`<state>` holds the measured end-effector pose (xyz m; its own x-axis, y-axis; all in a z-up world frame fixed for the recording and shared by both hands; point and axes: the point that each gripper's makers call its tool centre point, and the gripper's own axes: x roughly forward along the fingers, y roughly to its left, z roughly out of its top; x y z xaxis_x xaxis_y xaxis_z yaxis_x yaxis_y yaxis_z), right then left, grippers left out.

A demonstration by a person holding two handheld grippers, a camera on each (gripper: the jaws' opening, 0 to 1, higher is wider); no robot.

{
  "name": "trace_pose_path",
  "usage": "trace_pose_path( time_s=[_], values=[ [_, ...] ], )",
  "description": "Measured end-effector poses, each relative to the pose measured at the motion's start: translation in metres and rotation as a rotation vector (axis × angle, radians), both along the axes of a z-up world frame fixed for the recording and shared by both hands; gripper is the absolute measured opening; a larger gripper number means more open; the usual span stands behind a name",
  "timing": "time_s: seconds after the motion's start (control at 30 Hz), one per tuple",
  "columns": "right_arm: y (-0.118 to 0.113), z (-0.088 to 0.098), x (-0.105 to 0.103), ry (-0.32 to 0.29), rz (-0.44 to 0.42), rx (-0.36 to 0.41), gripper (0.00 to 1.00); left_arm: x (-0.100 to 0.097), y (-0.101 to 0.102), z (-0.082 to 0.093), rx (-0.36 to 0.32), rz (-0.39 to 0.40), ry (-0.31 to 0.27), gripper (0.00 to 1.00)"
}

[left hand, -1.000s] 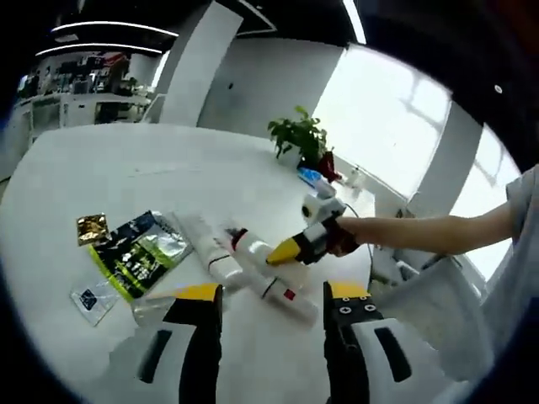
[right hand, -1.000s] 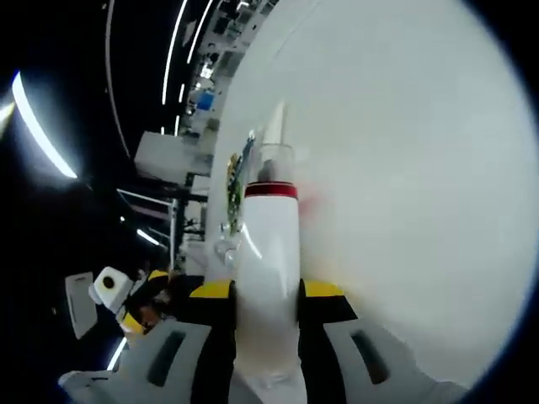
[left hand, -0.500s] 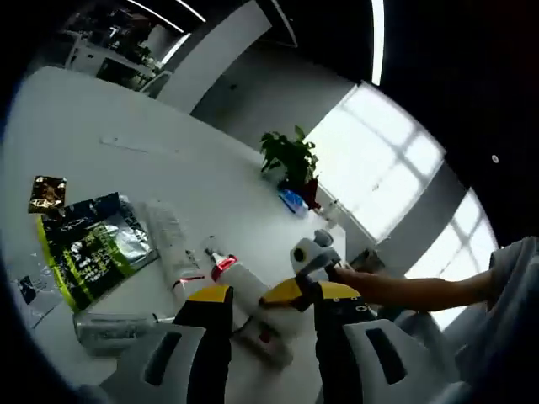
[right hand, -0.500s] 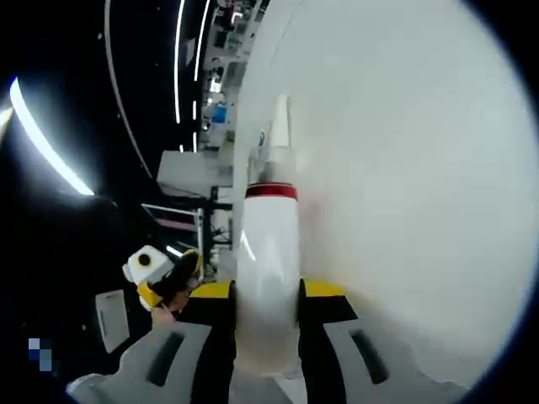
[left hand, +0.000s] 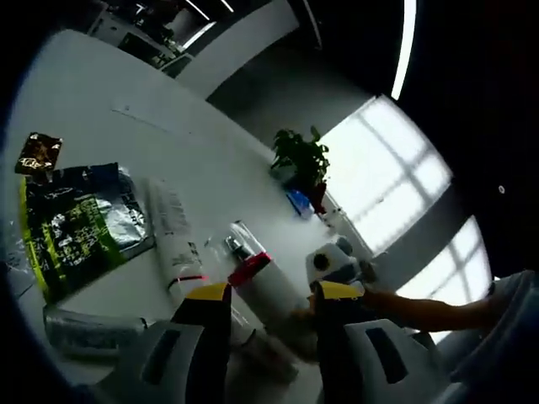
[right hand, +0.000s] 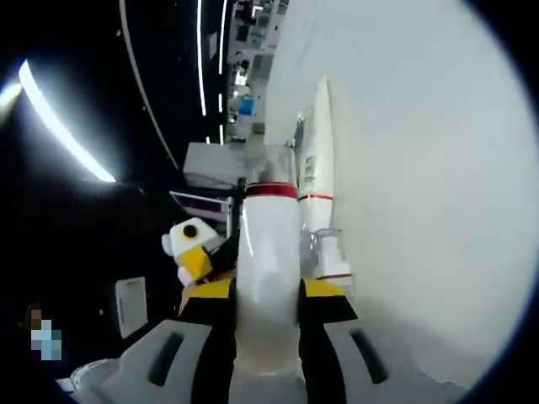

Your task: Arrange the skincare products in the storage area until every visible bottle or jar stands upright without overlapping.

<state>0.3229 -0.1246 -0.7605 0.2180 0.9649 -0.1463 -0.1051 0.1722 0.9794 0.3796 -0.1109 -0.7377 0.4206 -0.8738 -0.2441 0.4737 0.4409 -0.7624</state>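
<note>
My right gripper (right hand: 268,289) is shut on a white bottle (right hand: 269,244) with a red band and a clear cap, and holds it off the white table (right hand: 421,168). In the left gripper view the same bottle (left hand: 253,271) hangs tilted just beyond my left gripper (left hand: 271,292), whose jaws stand open to either side of it. The right gripper (left hand: 330,268) and a hand hold it from the right. A long white tube (left hand: 173,236) lies flat on the table, and a second small white bottle (right hand: 333,263) lies beside the tube (right hand: 320,143). My left gripper (right hand: 198,259) shows at the left.
A green and black sachet (left hand: 76,223), a gold packet (left hand: 38,153) and a silvery tube (left hand: 93,330) lie to the left on the table (left hand: 126,126). A potted plant (left hand: 299,156) and a blue item (left hand: 296,200) stand at the far edge, near a window.
My left gripper has closed in on the bottle, which now sits between its jaw tips. The right gripper has kept its hold, and the tube and second bottle have come into its view.
</note>
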Motion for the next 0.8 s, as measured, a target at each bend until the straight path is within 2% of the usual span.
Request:
trace_pose_path(
  time_s=[0.1, 0.23, 0.33, 0.4, 0.47, 0.5, 0.6, 0.63, 0.67, 0.73, 0.8],
  values=[
    [0.003, 0.011, -0.004, -0.023, 0.018, 0.022, 0.27, 0.007, 0.000, 0.002, -0.023, 0.024, 0.003, 0.36],
    [0.007, 0.025, -0.011, -0.045, 0.032, 0.058, 0.27, 0.002, -0.008, 0.005, -0.055, 0.017, 0.016, 0.38],
    [0.009, 0.033, -0.017, -0.069, 0.056, 0.070, 0.27, -0.005, -0.017, 0.016, -0.111, 0.005, 0.015, 0.38],
    [0.009, 0.036, -0.020, -0.087, 0.073, 0.068, 0.27, -0.008, -0.021, 0.021, -0.123, 0.011, -0.003, 0.43],
    [0.009, 0.038, -0.023, -0.114, 0.090, 0.060, 0.27, -0.007, -0.022, 0.022, -0.134, 0.002, -0.003, 0.42],
    [0.008, 0.039, -0.024, -0.119, 0.092, 0.056, 0.27, -0.005, -0.022, 0.023, -0.154, -0.006, 0.022, 0.41],
    [0.004, 0.039, -0.026, -0.140, 0.102, 0.046, 0.27, -0.009, -0.024, 0.026, -0.178, -0.037, 0.047, 0.36],
    [0.003, 0.037, -0.027, -0.158, 0.114, 0.028, 0.27, -0.009, -0.026, 0.027, -0.174, -0.056, 0.017, 0.35],
    [0.002, 0.037, -0.028, -0.165, 0.122, 0.023, 0.27, -0.010, -0.027, 0.028, -0.166, -0.060, 0.014, 0.34],
    [0.000, 0.037, -0.030, -0.166, 0.126, 0.023, 0.27, -0.014, -0.031, 0.030, -0.177, -0.084, 0.039, 0.32],
    [-0.003, 0.040, -0.031, -0.188, 0.135, 0.028, 0.27, -0.015, -0.035, 0.036, -0.176, -0.100, -0.022, 0.32]
  ],
)
